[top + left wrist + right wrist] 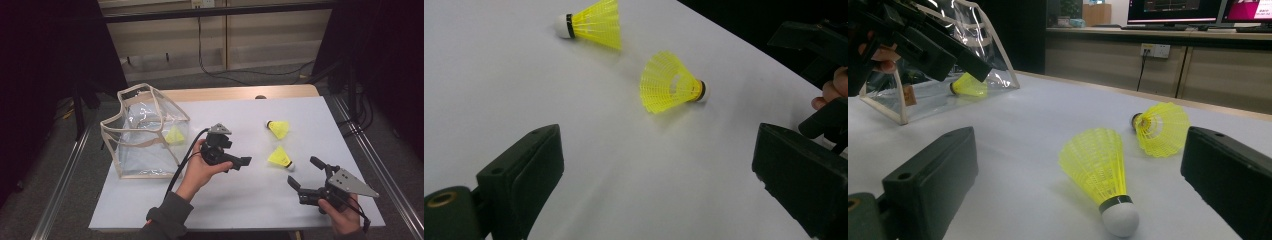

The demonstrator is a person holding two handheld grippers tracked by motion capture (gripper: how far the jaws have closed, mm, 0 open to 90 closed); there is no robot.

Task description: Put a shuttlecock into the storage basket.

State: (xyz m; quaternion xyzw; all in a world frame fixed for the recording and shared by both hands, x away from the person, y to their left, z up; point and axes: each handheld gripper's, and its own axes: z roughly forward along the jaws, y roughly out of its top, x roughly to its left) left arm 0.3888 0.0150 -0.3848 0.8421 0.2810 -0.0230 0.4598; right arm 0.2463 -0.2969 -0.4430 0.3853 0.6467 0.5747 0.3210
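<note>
Left gripper (239, 163): black body w/ blocky matte-black jaws, small grey three-cornered plate on top, thick black cable trailing back past the wrist. Brass-coloured ring at one jaw's base, small round hole in each jaw block. Right gripper (305, 173): same black build, larger grey plate w/ small holes. Dark grey ribbed-cuff sleeve (167, 216) on left arm.

White table (225, 200) on grey floor (65, 165); beige cabinets (260, 35) behind — two lit monitors (1173, 10), dim room

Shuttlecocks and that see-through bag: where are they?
Near shuttlecock (280, 157), high view, on its yellow skirt.
Far shuttlecock (280, 129), high view, on its yellow skirt.
Clear bag (131, 174), high view, on its beige bottom edge.
</note>
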